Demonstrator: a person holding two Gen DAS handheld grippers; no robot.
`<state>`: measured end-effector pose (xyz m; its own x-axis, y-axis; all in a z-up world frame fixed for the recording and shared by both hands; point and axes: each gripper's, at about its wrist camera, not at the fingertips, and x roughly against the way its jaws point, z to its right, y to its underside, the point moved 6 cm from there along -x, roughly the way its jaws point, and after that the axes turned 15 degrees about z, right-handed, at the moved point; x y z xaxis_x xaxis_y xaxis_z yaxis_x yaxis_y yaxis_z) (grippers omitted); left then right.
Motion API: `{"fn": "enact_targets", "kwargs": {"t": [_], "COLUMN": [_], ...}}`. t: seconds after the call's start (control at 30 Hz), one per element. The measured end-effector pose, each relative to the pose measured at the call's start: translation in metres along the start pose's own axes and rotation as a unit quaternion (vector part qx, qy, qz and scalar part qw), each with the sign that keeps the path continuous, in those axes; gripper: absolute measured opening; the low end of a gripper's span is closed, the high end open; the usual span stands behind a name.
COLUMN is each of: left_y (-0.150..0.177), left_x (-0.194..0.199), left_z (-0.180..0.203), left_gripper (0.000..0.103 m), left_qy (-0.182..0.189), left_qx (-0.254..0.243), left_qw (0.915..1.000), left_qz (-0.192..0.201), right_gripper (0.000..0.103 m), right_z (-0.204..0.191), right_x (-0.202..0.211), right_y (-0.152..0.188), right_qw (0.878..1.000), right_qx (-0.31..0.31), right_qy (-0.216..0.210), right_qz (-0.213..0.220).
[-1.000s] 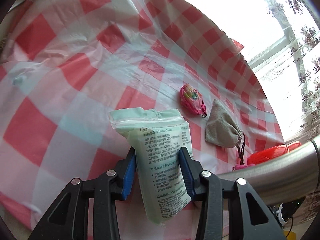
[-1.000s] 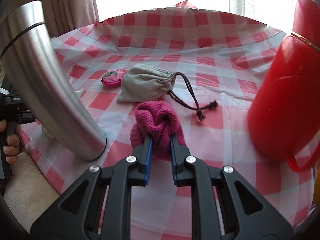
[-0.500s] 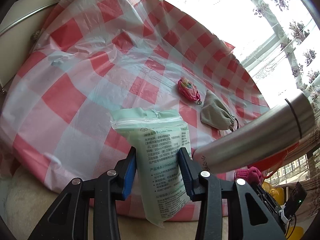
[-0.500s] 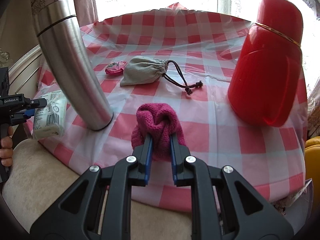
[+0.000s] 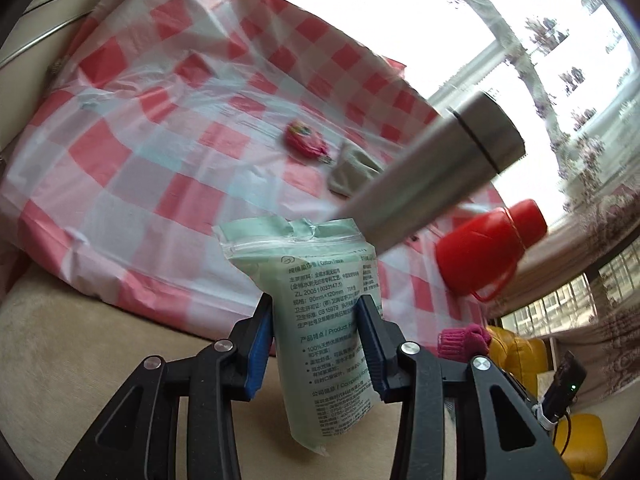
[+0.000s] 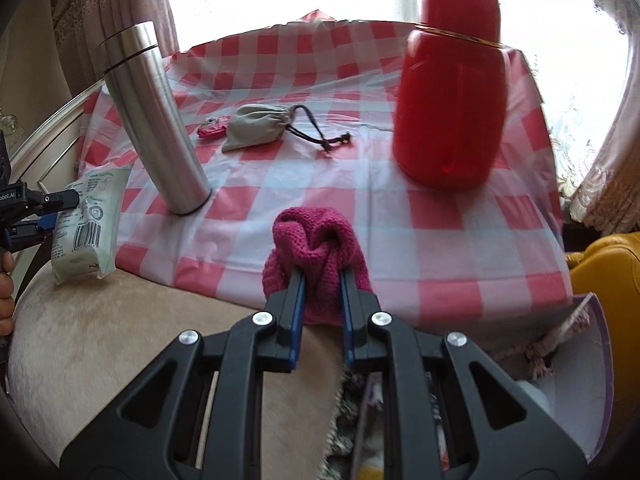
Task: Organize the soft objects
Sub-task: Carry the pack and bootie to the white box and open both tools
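My left gripper [image 5: 316, 320] is shut on a pale green pack of cotton tissues [image 5: 320, 280], held off the near edge of the checked table [image 5: 160, 168]. The same pack [image 6: 90, 216] and left gripper [image 6: 56, 210] show at the far left of the right wrist view. My right gripper [image 6: 320, 276] is shut on a magenta knitted piece [image 6: 316, 240], also in front of the table edge; it peeks in the left view as the knitted piece [image 5: 462, 342]. A grey drawstring pouch [image 6: 260, 130] and a small pink pouch [image 6: 214, 127] lie on the cloth.
A tall steel flask [image 6: 154, 120] stands near the table's front left. A red jug [image 6: 452, 92] stands at the right. Beige upholstery [image 6: 120, 340] lies below the table edge. An open box [image 6: 568, 384] sits low at the right, and a yellow seat [image 6: 608, 276] beyond it.
Both grippers have pulled back from over the table to beyond its near edge, carrying the tissue pack and the knitted piece. The flask and jug now show whole.
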<state>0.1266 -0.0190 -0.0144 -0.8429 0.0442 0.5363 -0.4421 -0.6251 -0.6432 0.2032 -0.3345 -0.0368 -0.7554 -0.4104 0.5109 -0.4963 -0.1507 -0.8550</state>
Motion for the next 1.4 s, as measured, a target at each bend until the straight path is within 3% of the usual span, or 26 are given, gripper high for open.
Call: {"fn": "enact_targets", "kwargs": {"t": [0.37, 0.57, 0.77, 1.07, 1.17, 1.27, 1.33, 1.4], "left_y": [0.045, 0.087, 0.134, 0.177, 0.192, 0.201, 0.205, 0.202], "left_x": [-0.014, -0.032, -0.053, -0.076, -0.085, -0.095, -0.096, -0.096], "left_z": [0.093, 0.154, 0.220, 0.295, 0.312, 0.318, 0.315, 0.307], "left_gripper": [0.042, 0.042, 0.042, 0.044, 0.055, 0.062, 0.063, 0.063], "left_qy": [0.078, 0.129, 0.166, 0.203, 0.211, 0.196, 0.190, 0.182], "left_qx": [-0.041, -0.072, -0.126, -0.180, -0.202, -0.227, -0.235, -0.235], "left_qw": [0.9949, 0.9843, 0.9678, 0.9479, 0.9403, 0.9382, 0.9368, 0.9381], "left_qz": [-0.050, -0.097, -0.141, -0.168, -0.175, -0.174, -0.176, -0.178], "right_gripper": [0.019, 0.019, 0.019, 0.021, 0.026, 0.032, 0.041, 0.043], "right_z": [0.090, 0.140, 0.182, 0.231, 0.240, 0.243, 0.243, 0.239], "right_x": [0.055, 0.083, 0.109, 0.138, 0.142, 0.144, 0.142, 0.139], "right_y": [0.018, 0.034, 0.047, 0.061, 0.063, 0.065, 0.067, 0.067], "right_qw": [0.996, 0.989, 0.980, 0.967, 0.963, 0.962, 0.962, 0.965], "right_qx": [-0.052, -0.084, -0.108, -0.122, -0.115, -0.115, -0.119, -0.119], "right_qy": [0.076, 0.124, 0.168, 0.225, 0.244, 0.247, 0.244, 0.235], "right_qz": [0.005, 0.000, -0.003, -0.003, -0.010, -0.012, -0.015, -0.017]}}
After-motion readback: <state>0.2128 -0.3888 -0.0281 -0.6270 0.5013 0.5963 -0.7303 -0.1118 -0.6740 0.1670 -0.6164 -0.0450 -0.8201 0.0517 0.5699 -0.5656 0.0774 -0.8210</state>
